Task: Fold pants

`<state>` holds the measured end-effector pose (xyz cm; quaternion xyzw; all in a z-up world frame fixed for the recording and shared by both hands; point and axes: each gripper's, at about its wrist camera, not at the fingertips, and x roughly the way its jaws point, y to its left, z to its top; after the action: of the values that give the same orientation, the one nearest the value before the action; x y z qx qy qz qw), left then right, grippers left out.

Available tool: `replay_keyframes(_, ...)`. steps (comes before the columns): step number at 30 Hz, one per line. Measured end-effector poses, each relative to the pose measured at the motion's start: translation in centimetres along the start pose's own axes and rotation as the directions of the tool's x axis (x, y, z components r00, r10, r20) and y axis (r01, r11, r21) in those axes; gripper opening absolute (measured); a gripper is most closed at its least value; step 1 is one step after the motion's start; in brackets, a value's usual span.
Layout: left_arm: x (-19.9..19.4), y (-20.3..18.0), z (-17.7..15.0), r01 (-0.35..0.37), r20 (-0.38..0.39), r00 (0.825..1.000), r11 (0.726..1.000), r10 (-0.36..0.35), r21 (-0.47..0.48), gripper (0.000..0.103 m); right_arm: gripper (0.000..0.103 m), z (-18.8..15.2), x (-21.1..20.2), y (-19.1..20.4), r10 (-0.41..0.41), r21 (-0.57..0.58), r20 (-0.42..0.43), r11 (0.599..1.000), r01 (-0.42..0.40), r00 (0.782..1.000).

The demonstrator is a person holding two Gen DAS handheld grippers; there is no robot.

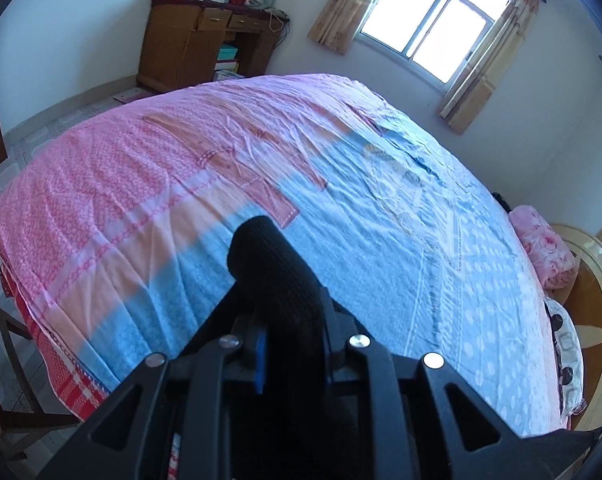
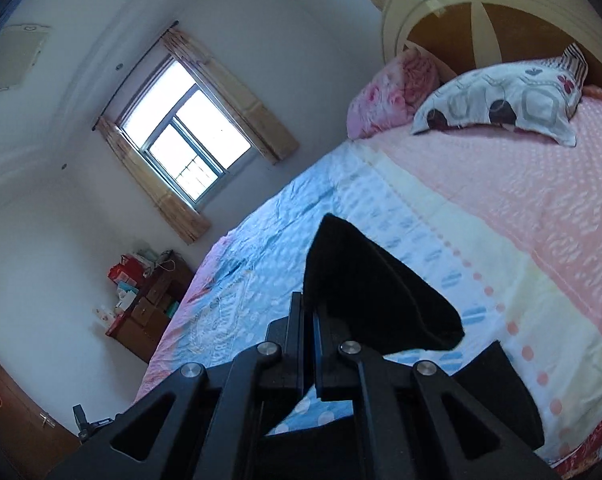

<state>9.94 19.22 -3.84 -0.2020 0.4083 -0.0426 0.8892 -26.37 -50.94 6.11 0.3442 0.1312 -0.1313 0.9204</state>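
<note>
The pants are black. In the left wrist view a ribbed bunch of the pants (image 1: pixel 269 256) rises from between the fingers of my left gripper (image 1: pixel 291 320), which is shut on the cloth above the pink and blue bedspread (image 1: pixel 381 220). In the right wrist view a pointed fold of the pants (image 2: pixel 373 292) sticks out from my right gripper (image 2: pixel 309 308), whose jaws are pressed together on it. More black cloth hangs down at the lower right. How the rest of the pants lies is hidden.
The bed (image 2: pixel 501 208) fills both views, with a patterned pillow (image 2: pixel 501 100) and a pink pillow (image 2: pixel 389 96) against the round headboard (image 2: pixel 481 12). A wooden desk (image 1: pixel 205 40) stands past the foot, a window (image 1: pixel 433 20) beyond, and a wooden chair (image 1: pixel 5 340) at the left edge.
</note>
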Motion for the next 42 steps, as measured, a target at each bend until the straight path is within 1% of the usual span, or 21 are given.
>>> replay_keyframes(3, 0.9, 1.7, -2.2, -0.039, -0.030, 0.999, 0.999, 0.039, 0.009, 0.021, 0.003, -2.4, -1.5, -2.6, -0.025, 0.022, -0.009, 0.999, 0.025, 1.000)
replay_keyframes(6, 2.6, 3.1, -4.7, -0.082, -0.092, 0.992, 0.996, 0.083, 0.015, 0.021, 0.003, -7.0, -1.8, -7.6, -0.126, 0.074, -0.098, 0.988, 0.133, 0.987)
replay_keyframes(8, 2.5, 3.4, -5.5, -0.068, -0.065, 0.996, 0.998, 0.069, 0.016, 0.023, 0.003, -9.9, -1.5, -10.8, -0.176, 0.133, -0.162, 0.971, 0.198, 0.971)
replay_keyframes(9, 2.2, 3.2, -5.6, -0.075, -0.056, 0.995, 0.997, 0.077, 0.026, 0.023, 0.003, -11.3, -1.9, -12.2, -0.151, 0.169, -0.153, 0.970, 0.176, 0.977)
replay_keyframes(11, 2.0, 2.9, -5.6, -0.089, -0.061, 0.994, 0.995, 0.091, 0.034, 0.023, 0.003, -11.9, -2.8, -12.7, -0.121, 0.196, -0.111, 0.970, 0.141, 0.986)
replay_keyframes(15, 1.2, 2.0, -5.4, -0.103, -0.034, 0.994, 0.992, 0.106, 0.068, 0.025, 0.004, -11.5, -2.6, -11.6, -0.166, 0.156, -0.117, 0.971, 0.183, 0.979)
replay_keyframes(19, 0.7, 1.9, -5.3, -0.113, -0.024, 0.993, 0.990, 0.116, 0.089, 0.026, 0.005, -11.2, -3.9, -11.3, -0.227, 0.183, -0.121, 0.952, 0.247, 0.966)
replay_keyframes(21, 0.7, 1.8, -5.3, -0.108, -0.023, 0.994, 0.990, 0.110, 0.086, 0.026, 0.005, -10.9, -5.5, -10.7, -0.336, 0.181, -0.051, 0.923, 0.340, 0.940)
replay_keyframes(23, 0.8, 1.7, -5.3, -0.115, -0.023, 0.993, 0.989, 0.117, 0.097, 0.026, 0.005, -10.5, -6.7, -8.1, -0.464, 0.068, 0.056, 0.885, 0.460, 0.884)
replay_keyframes(24, 0.9, 1.6, -5.3, -0.120, -0.022, 0.992, 0.988, 0.122, 0.102, 0.026, 0.005, -10.3, -6.8, -6.7, -0.487, 0.006, 0.091, 0.873, 0.488, 0.869)
replay_keyframes(25, 0.9, 1.5, -5.4, -0.124, -0.017, 0.992, 0.986, 0.126, 0.111, 0.026, 0.005, -10.3, -6.5, -4.8, -0.483, -0.069, 0.127, 0.867, 0.493, 0.866)
replay_keyframes(27, 0.8, 1.2, -5.5, -0.129, -0.008, 0.991, 0.984, 0.131, 0.126, 0.026, 0.005, -10.4, -5.3, -1.7, -0.426, -0.180, 0.136, 0.877, 0.445, 0.894)
replay_keyframes(29, 0.7, 1.0, -5.6, -0.133, -0.002, 0.991, 0.981, 0.134, 0.141, 0.026, 0.005, -11.0, -3.0, 1.6, -0.341, -0.288, 0.082, 0.892, 0.350, 0.937)
replay_keyframes(30, 0.6, 1.0, -5.7, -0.130, 0.003, 0.991, 0.980, 0.131, 0.150, 0.027, 0.005, -11.7, -1.1, 3.6, -0.286, -0.337, 0.027, 0.900, 0.278, 0.958)
replay_keyframes(31, 0.4, 1.0, -5.8, -0.131, 0.009, 0.991, 0.978, 0.131, 0.159, 0.029, 0.005, -12.3, 0.4, 5.1, -0.244, -0.367, -0.022, 0.904, 0.220, 0.969)
replay_keyframes(33, 0.1, 1.1, -5.8, -0.136, 0.022, 0.991, 0.975, 0.134, 0.174, 0.034, 0.005, -14.5, 4.6, 8.9, -0.138, -0.410, -0.158, 0.910, 0.062, 0.978)
replay_keyframes(34, -0.2, 1.2, -5.8, -0.124, 0.030, 0.992, 0.977, 0.121, 0.175, 0.037, 0.005, -15.7, 6.3, 10.5, -0.094, -0.414, -0.219, 0.910, -0.005, 0.971)
replay_keyframes(35, -0.4, 1.4, -5.7, -0.112, 0.038, 0.994, 0.978, 0.107, 0.174, 0.041, 0.006, -17.1, 8.5, 12.5, -0.040, -0.413, -0.293, 0.906, -0.088, 0.955)
replay_keyframes(38, -1.2, 2.1, -5.5, -0.091, 0.068, 0.994, 0.981, 0.080, 0.170, 0.054, 0.006, -22.0, 12.8, 16.9, 0.050, -0.398, -0.431, 0.886, -0.240, 0.901)
replay_keyframes(40, -1.5, 2.7, -5.2, -0.122, 0.084, 0.990, 0.978, 0.109, 0.168, 0.056, 0.006, -25.7, 15.5, 19.6, 0.092, -0.384, -0.525, 0.862, -0.332, 0.846)
replay_keyframes(42, -1.6, 3.7, -4.8, -0.205, 0.084, 0.977, 0.965, 0.194, 0.165, 0.056, 0.006, -29.3, 17.1, 21.8, 0.113, -0.385, -0.587, 0.832, -0.399, 0.802)
